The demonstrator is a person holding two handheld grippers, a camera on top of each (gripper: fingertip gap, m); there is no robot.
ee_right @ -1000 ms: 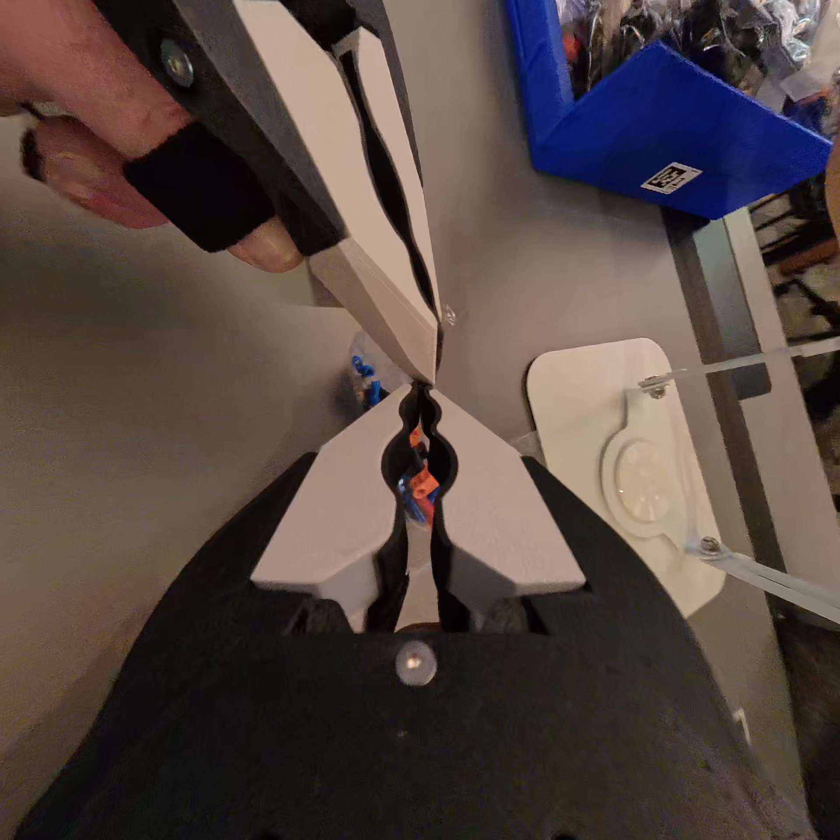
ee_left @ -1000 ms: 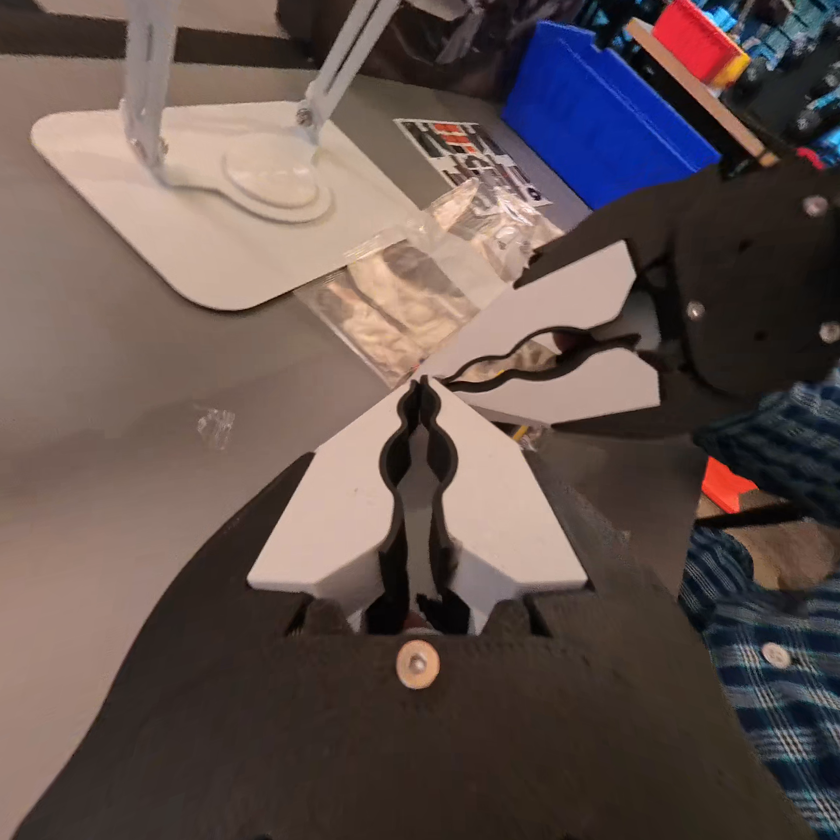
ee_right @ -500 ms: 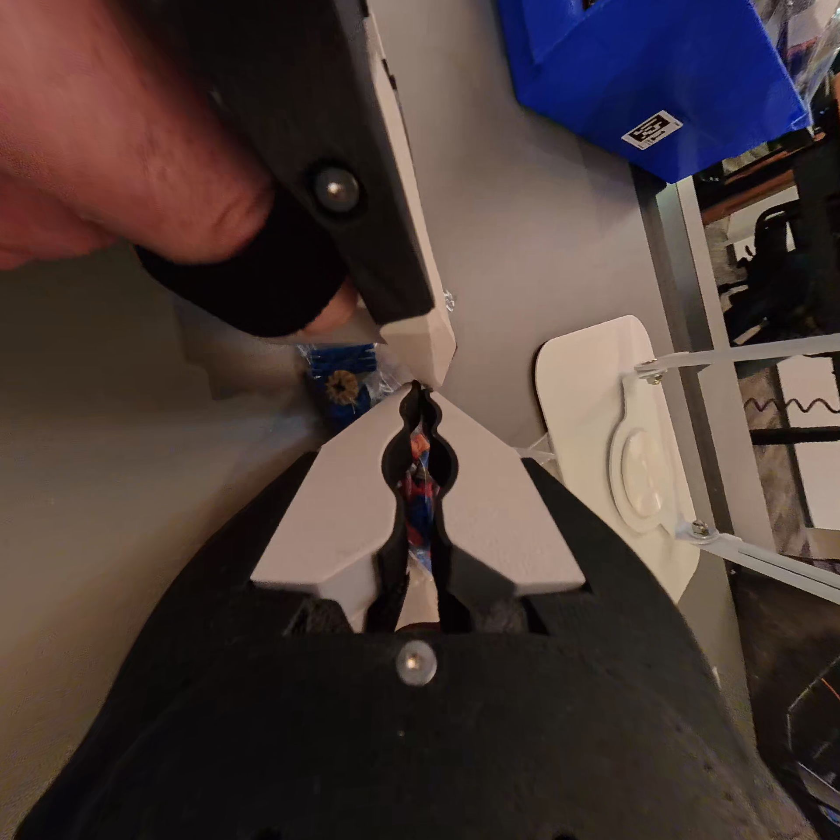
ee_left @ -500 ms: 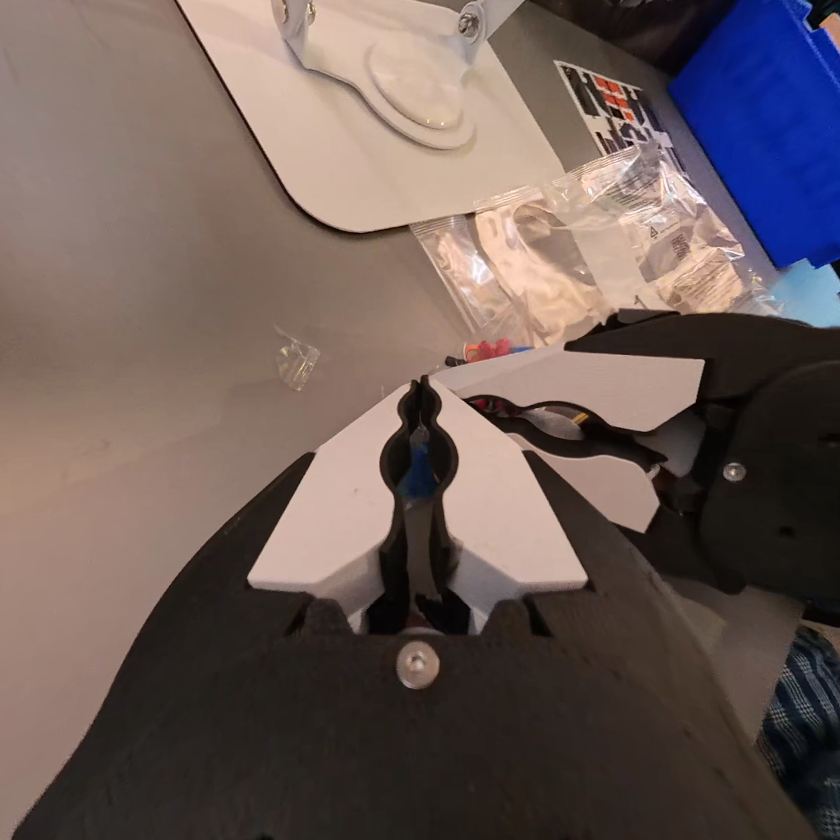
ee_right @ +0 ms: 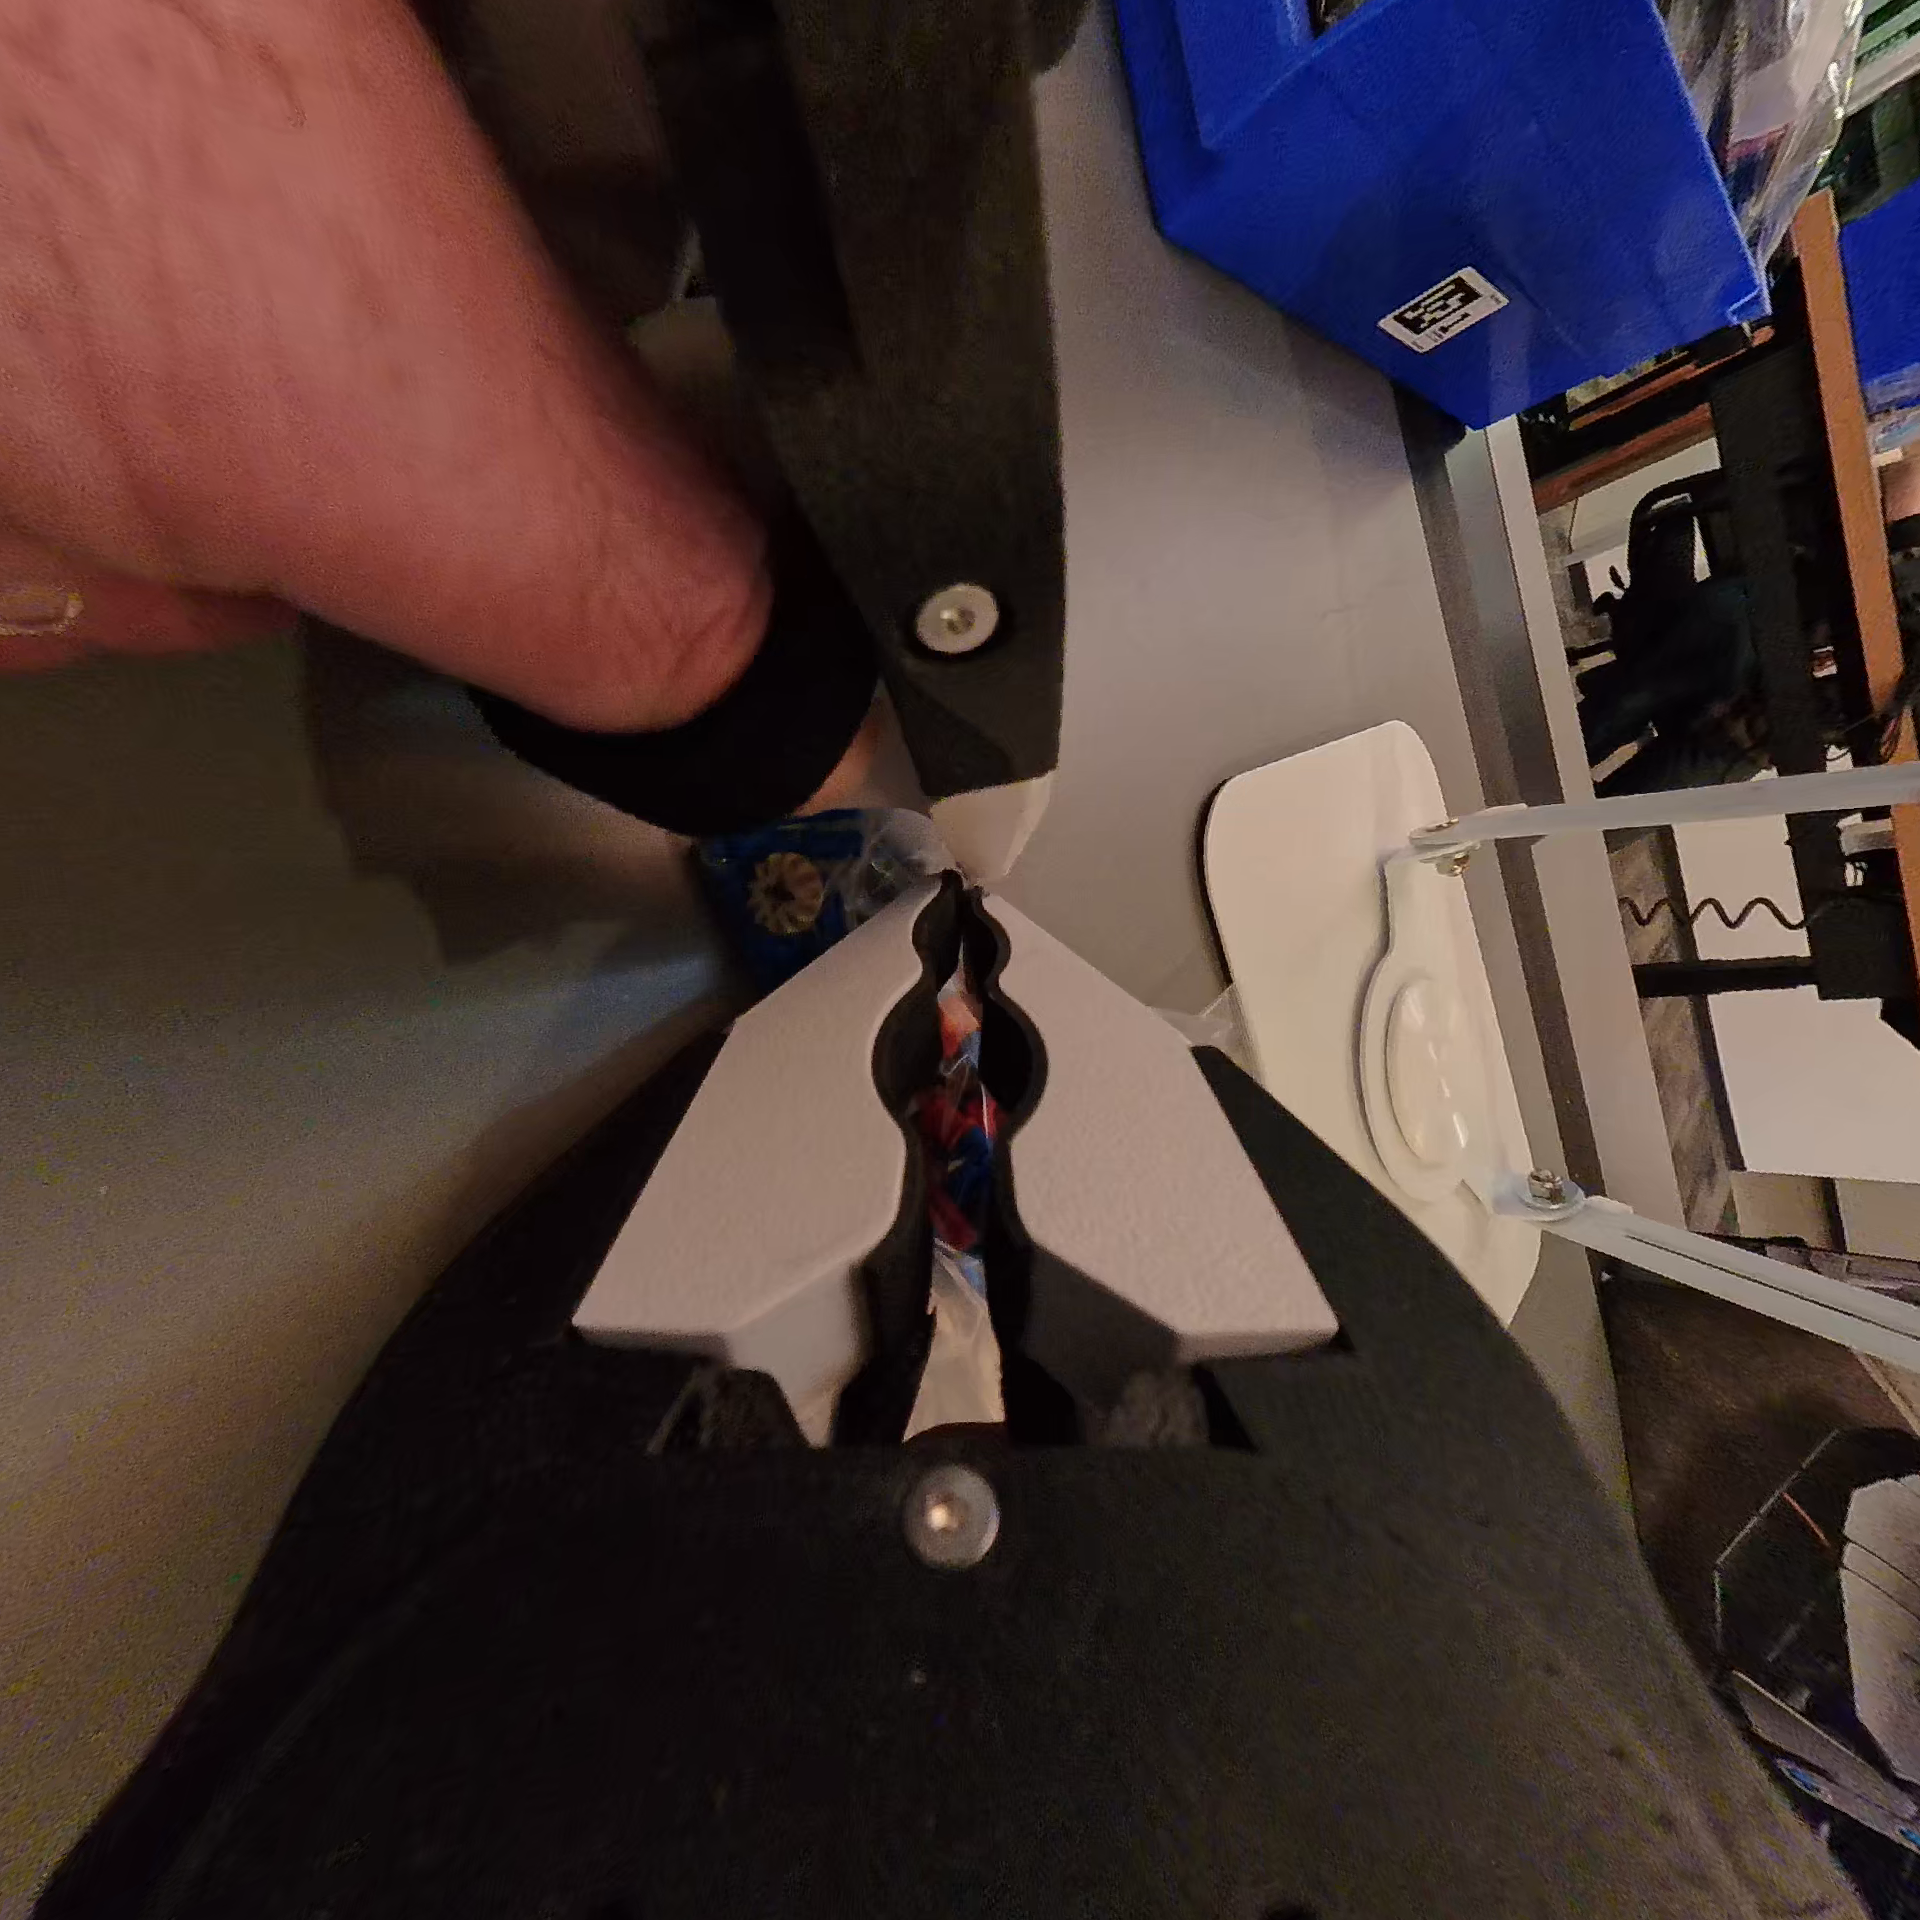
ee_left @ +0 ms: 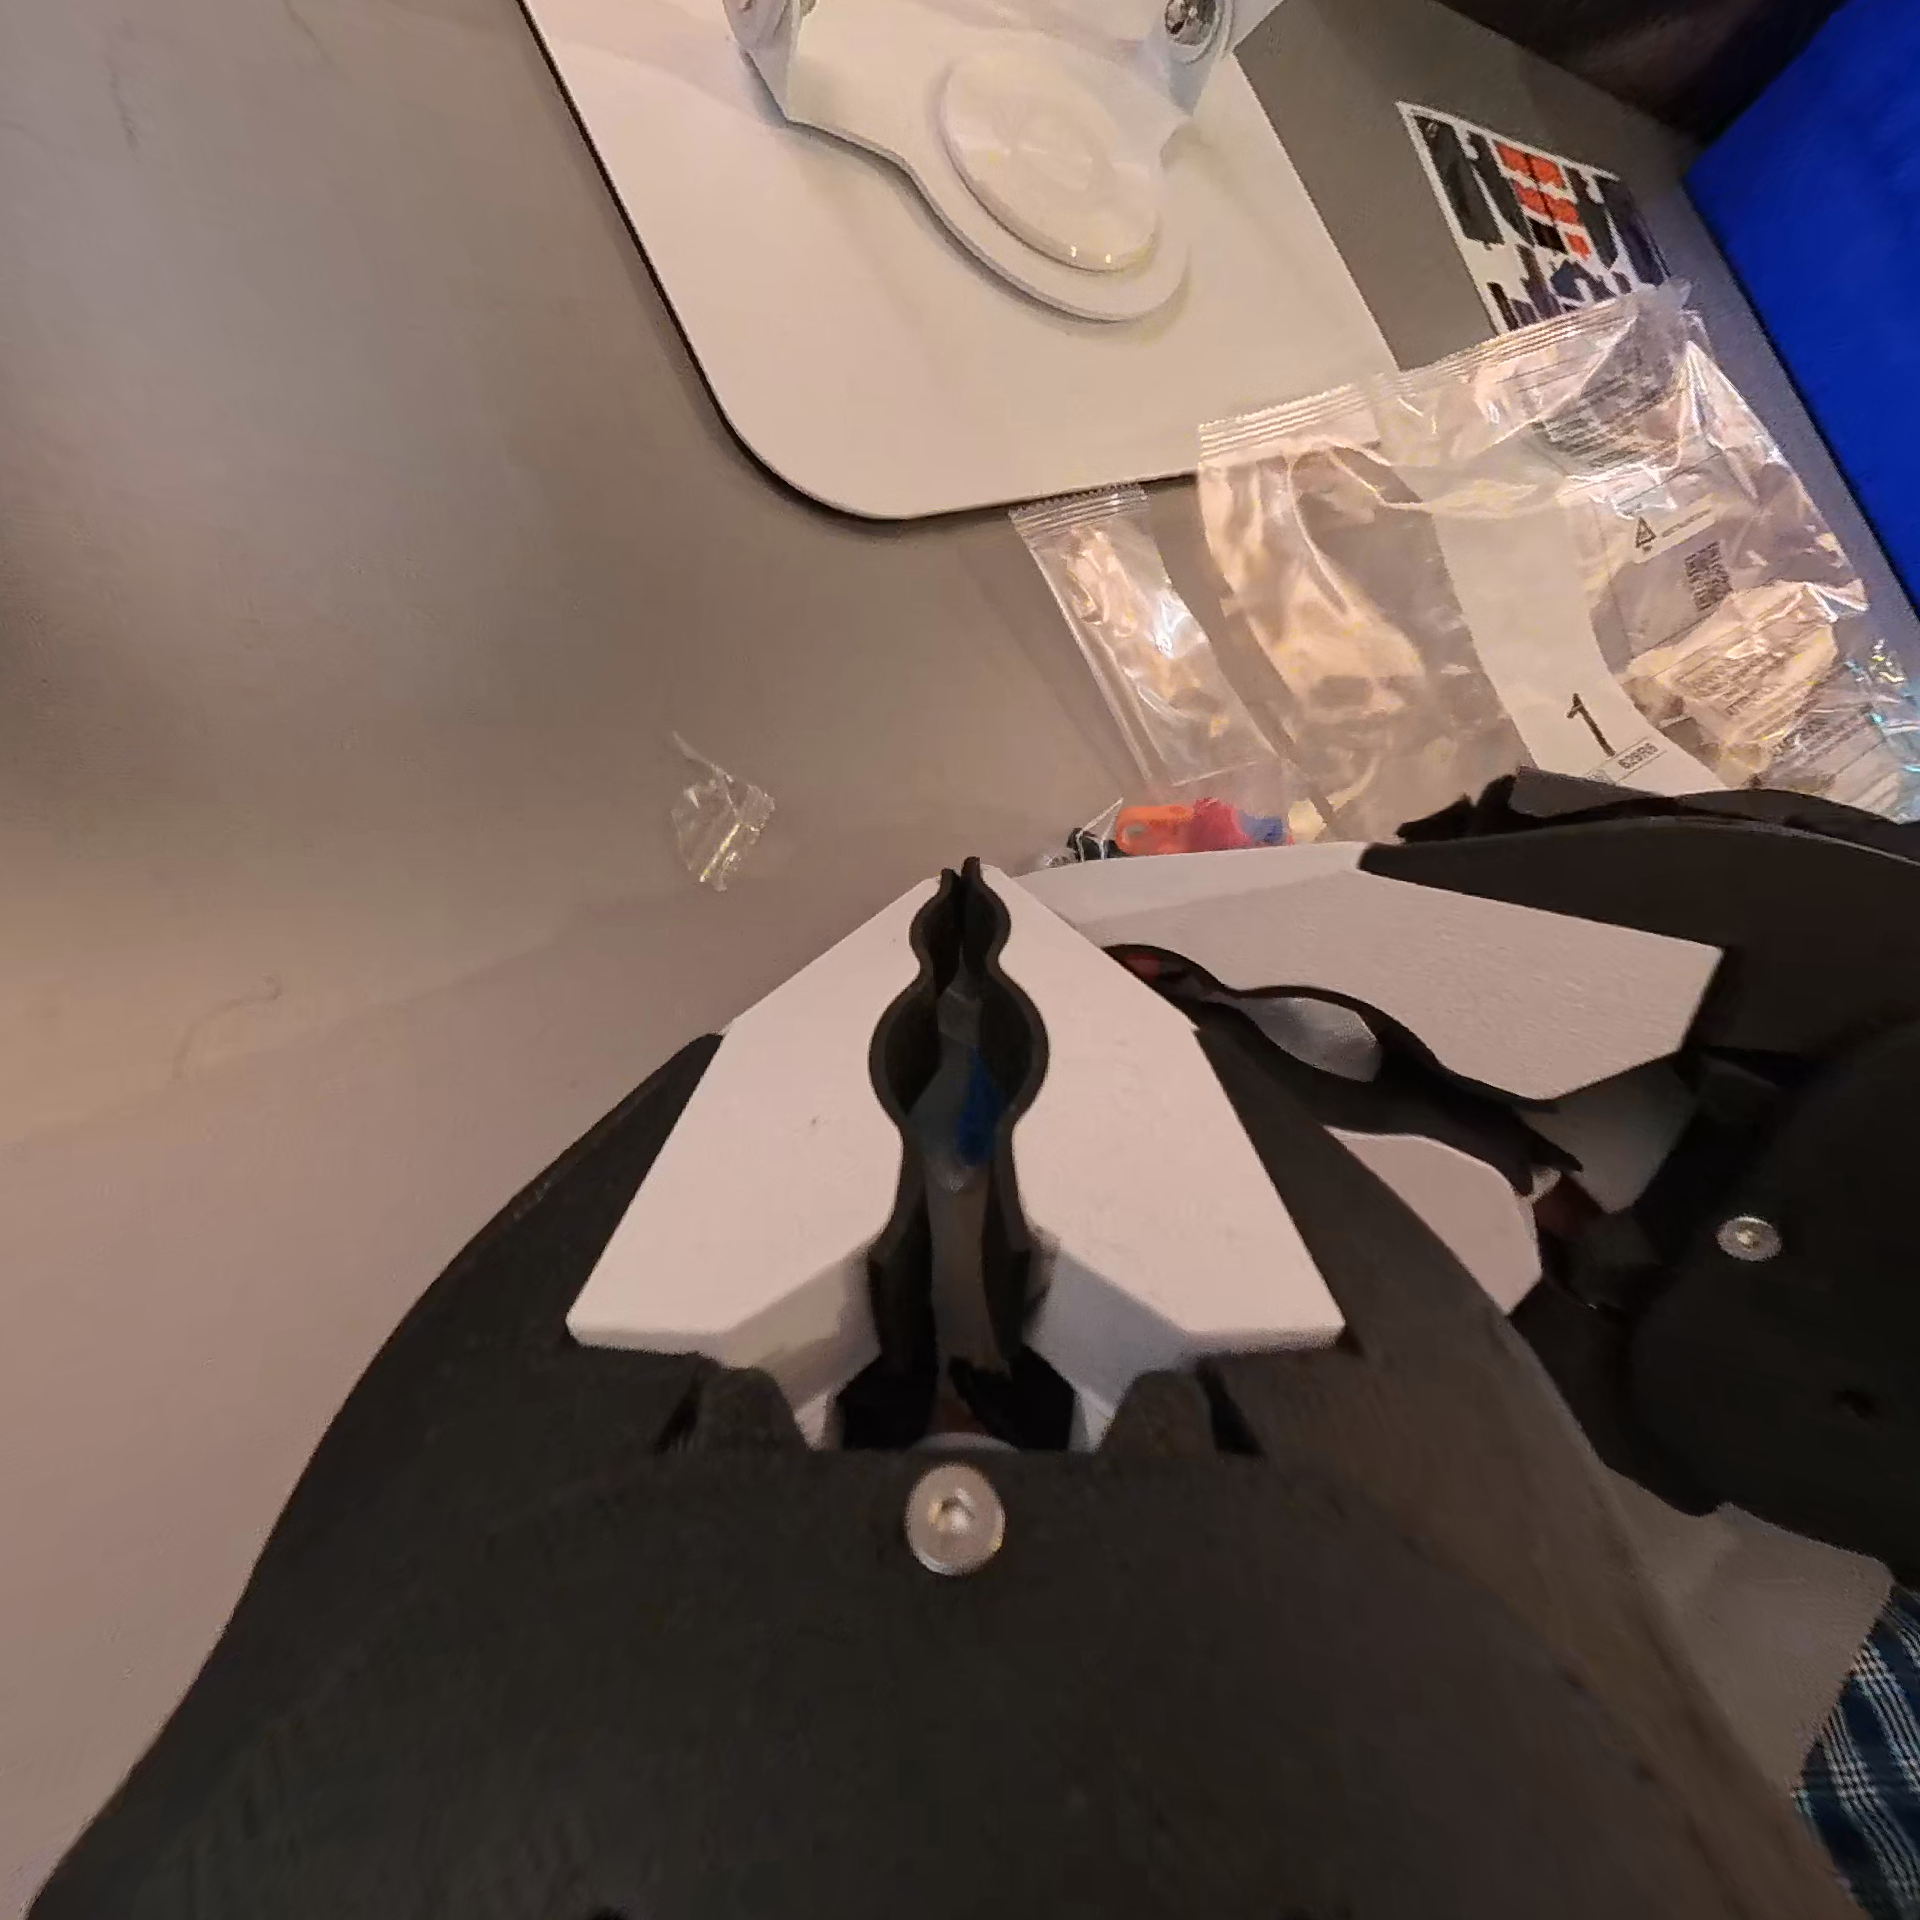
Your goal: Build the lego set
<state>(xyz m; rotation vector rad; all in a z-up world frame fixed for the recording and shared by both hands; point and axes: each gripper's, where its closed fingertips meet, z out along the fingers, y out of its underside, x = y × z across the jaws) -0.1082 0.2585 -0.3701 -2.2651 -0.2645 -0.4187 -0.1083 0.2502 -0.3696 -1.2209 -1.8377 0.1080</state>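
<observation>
A small clear bag of red and blue lego pieces (ee_right: 961, 1122) hangs between the two grippers. My right gripper (ee_right: 956, 883) is shut, with the bag's plastic showing in the gap of its jaws. My left gripper (ee_left: 961, 878) is shut too, tip to tip with the right one, and blue pieces show under its jaws. In the right wrist view the left gripper (ee_right: 982, 842) comes in from above, held by a hand (ee_right: 364, 364). A blue piece with a gold gear (ee_right: 784, 894) sits by the tips. Loose coloured pieces (ee_left: 1195, 826) lie on the grey table beyond.
Empty clear bags (ee_left: 1309, 623) and a sticker sheet (ee_left: 1538, 218) lie behind. A white lamp base (ee_left: 935, 260) stands at the back. A blue bin (ee_right: 1455, 156) is at the table's far edge. A torn plastic scrap (ee_left: 722, 831) lies to the left. Both grippers' tips are close together, under 4 cm apart. The torn plastic scrap (ee_left: 722, 831) is about 4 cm from my left fingertips.
Both grippers have come down closer to the table, tips still together. The left gripper has turned edge-on over the right one's tip. Both stay shut.
</observation>
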